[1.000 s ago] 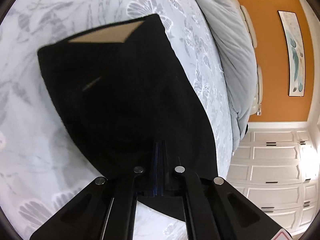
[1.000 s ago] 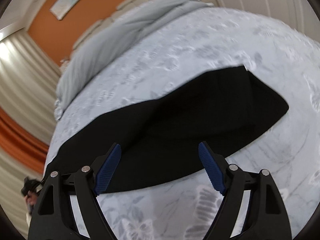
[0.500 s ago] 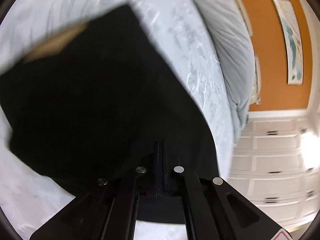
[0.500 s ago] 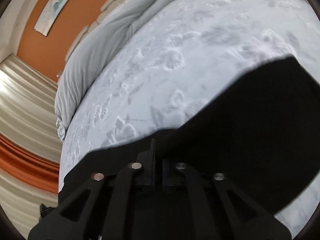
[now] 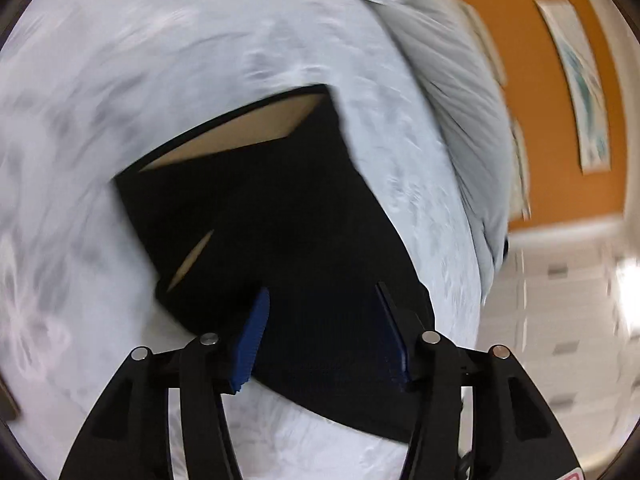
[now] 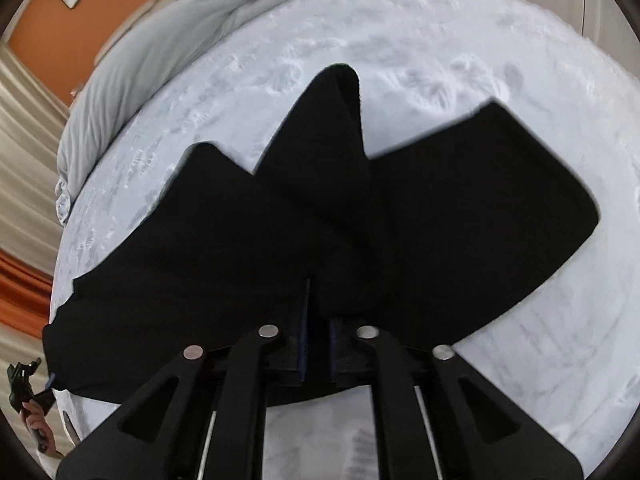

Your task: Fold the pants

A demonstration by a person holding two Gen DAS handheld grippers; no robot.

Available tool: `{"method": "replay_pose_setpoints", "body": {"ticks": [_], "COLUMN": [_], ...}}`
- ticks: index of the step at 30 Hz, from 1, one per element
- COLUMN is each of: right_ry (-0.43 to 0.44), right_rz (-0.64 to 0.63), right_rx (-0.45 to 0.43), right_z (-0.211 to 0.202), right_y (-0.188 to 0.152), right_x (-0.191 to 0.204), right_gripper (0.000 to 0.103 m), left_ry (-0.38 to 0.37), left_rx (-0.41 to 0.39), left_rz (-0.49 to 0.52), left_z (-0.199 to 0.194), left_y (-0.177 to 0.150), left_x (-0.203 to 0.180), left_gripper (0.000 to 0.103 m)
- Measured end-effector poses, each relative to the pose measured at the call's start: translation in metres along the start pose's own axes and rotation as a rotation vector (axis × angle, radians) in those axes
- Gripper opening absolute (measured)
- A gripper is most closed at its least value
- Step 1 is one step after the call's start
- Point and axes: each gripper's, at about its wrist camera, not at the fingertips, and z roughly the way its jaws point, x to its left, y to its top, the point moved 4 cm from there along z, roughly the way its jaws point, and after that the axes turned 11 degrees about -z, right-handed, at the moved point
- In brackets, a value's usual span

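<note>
Black pants (image 5: 280, 232) lie on a pale floral bedspread (image 5: 120, 80). In the left wrist view the waistband end shows tan lining (image 5: 240, 136) at the far side. My left gripper (image 5: 320, 336) is open, its blue pads (image 5: 250, 344) on either side of the cloth's near edge, holding nothing. In the right wrist view the pants (image 6: 460, 200) spread wide across the bed (image 6: 520, 60), with a fold of cloth rising to a peak. My right gripper (image 6: 318, 336) is shut on the pants fabric and lifts it.
A grey duvet (image 5: 452, 92) is bunched along the headboard side, also in the right wrist view (image 6: 160, 40). An orange wall (image 5: 540, 120) with a picture and white cabinets (image 5: 560, 300) stand beyond. A hand holding the other gripper shows at lower left (image 6: 28, 396).
My left gripper has opened and let go of the pants, and its view has swung. My right gripper, open a second ago, has shut on the fabric and pulled it up into a peak.
</note>
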Motion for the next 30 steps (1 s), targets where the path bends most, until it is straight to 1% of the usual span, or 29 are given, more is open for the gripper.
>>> {"method": "replay_pose_setpoints", "body": {"ticks": [1, 2, 4, 5, 7, 9, 10, 11, 12, 13, 15, 16, 17, 18, 19, 20, 21, 23, 24, 26, 27, 28, 29, 30], "right_ry": [0.000, 0.004, -0.012, -0.023, -0.014, 0.002, 0.007, 0.004, -0.003, -0.005, -0.008, -0.004, 0.003, 0.009, 0.018, 0.021, 0.018, 0.017, 0.022, 0.027, 0.052, 0.076, 0.094, 0.094], "right_rz": [-0.032, -0.055, -0.065, -0.063, -0.052, -0.024, -0.016, -0.015, -0.017, -0.017, -0.008, 0.005, 0.024, 0.033, 0.039, 0.040, 0.041, 0.048, 0.054, 0.060, 0.058, 0.050, 0.038, 0.010], "right_rx": [-0.041, -0.077, -0.116, -0.127, -0.124, -0.127, -0.125, -0.122, -0.121, -0.120, -0.114, -0.112, -0.107, -0.104, -0.099, -0.093, -0.088, -0.077, -0.075, -0.073, -0.081, -0.084, -0.085, -0.085], "right_z": [-0.011, -0.020, -0.025, -0.026, -0.026, -0.026, -0.025, -0.024, -0.022, -0.022, -0.019, -0.018, -0.017, -0.016, -0.014, -0.012, -0.009, -0.003, 0.000, 0.001, -0.002, -0.004, -0.006, -0.008], "right_y": [0.003, 0.005, 0.005, 0.006, 0.006, 0.005, 0.007, 0.008, 0.008, 0.009, 0.011, 0.010, 0.010, 0.009, 0.008, 0.008, 0.009, 0.009, 0.010, 0.011, 0.011, 0.011, 0.010, 0.010], "right_x": [0.009, 0.017, 0.023, 0.026, 0.030, 0.028, 0.027, 0.026, 0.025, 0.025, 0.022, 0.020, 0.018, 0.018, 0.018, 0.018, 0.017, 0.017, 0.017, 0.021, 0.027, 0.031, 0.036, 0.040], "right_gripper": [0.017, 0.040, 0.065, 0.065, 0.065, 0.065, 0.065, 0.065, 0.065, 0.065, 0.065, 0.065, 0.065, 0.065, 0.065, 0.065, 0.065, 0.065, 0.065, 0.065, 0.065, 0.066, 0.069, 0.072], "left_ry": [0.000, -0.013, -0.028, -0.025, -0.021, -0.043, -0.048, -0.037, -0.022, -0.009, -0.020, -0.025, -0.040, -0.060, -0.074, -0.110, -0.129, -0.174, -0.190, -0.211, -0.193, -0.122, -0.066, 0.008], "left_rx": [0.010, 0.017, 0.019, 0.010, -0.025, -0.042, -0.046, -0.048, -0.041, -0.008, 0.040, 0.049, 0.057, 0.068, 0.069, 0.076, 0.075, 0.023, -0.017, -0.139, -0.169, -0.227, -0.251, -0.231], "left_rz": [-0.023, -0.060, -0.092, -0.098, -0.126, -0.143, -0.126, -0.116, -0.116, -0.122, -0.167, -0.178, -0.185, -0.182, -0.173, -0.150, -0.142, -0.079, -0.034, 0.071, 0.090, 0.090, 0.068, 0.015], "left_z": [0.000, 0.002, 0.005, 0.004, -0.007, -0.017, -0.023, -0.023, -0.020, -0.013, 0.003, 0.008, 0.012, 0.017, 0.018, 0.018, 0.016, -0.002, -0.014, -0.048, -0.054, -0.059, -0.059, -0.049], "left_y": [0.000, 0.001, 0.003, 0.002, -0.003, -0.013, -0.019, -0.022, -0.019, -0.018, -0.013, -0.011, -0.009, -0.007, -0.007, -0.006, -0.005, 0.000, 0.001, 0.007, 0.010, 0.015, 0.018, 0.024], "left_x": [0.005, 0.010, 0.010, 0.010, 0.018, 0.016, 0.015, 0.015, 0.016, 0.021, 0.025, 0.025, 0.024, 0.021, 0.017, 0.008, 0.004, -0.018, -0.029, -0.048, -0.048, -0.040, -0.027, -0.007], "left_gripper": [0.060, 0.060, 0.060, 0.060, 0.060, 0.061, 0.069, 0.073, 0.075, 0.074, 0.072, 0.069, 0.062, 0.042, 0.015, 0.004, 0.005, 0.004, 0.004, 0.004, 0.004, 0.004, 0.004, 0.004]}}
